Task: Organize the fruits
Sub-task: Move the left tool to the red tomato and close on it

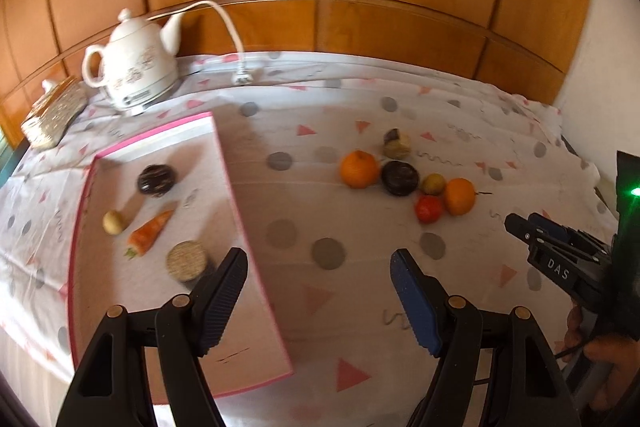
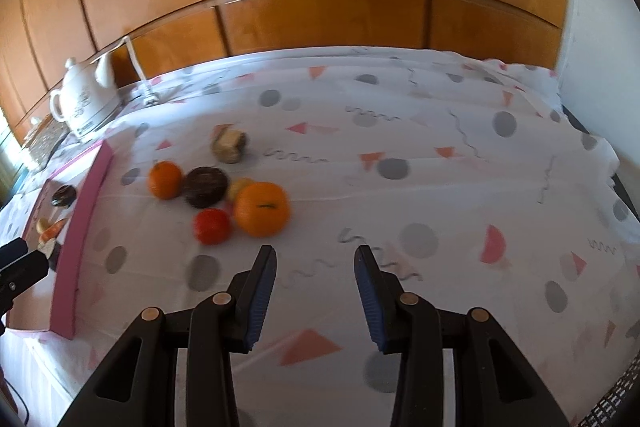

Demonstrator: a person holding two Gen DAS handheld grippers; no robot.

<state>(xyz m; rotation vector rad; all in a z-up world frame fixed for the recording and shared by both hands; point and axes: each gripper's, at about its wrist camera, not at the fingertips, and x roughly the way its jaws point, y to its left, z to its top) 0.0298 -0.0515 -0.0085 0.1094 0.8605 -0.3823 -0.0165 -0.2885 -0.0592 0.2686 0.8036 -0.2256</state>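
A pink-rimmed box (image 1: 236, 187) lies at the left and holds a dark doughnut (image 1: 156, 180), a small pale fruit (image 1: 113, 222), a carrot (image 1: 150, 234) and a round grainy biscuit (image 1: 187, 260). On the cloth to its right lies a cluster: two oranges (image 2: 165, 179) (image 2: 262, 209), a dark doughnut (image 2: 206, 186), a red tomato (image 2: 212, 225), a small yellowish fruit (image 1: 433, 184) and a beige cake piece (image 2: 229, 145). My left gripper (image 1: 320, 271) stands open over the box's right edge with nothing in it. My right gripper (image 2: 316, 263) is open, empty, just right of the near orange.
A white kettle (image 1: 134, 67) with its cord and plug (image 1: 242, 78) stands at the back left beside a woven box (image 1: 54, 115). Wooden panels close the back. A patterned cloth (image 2: 440, 187) covers the table. A person's hand (image 1: 608, 359) holds the right gripper.
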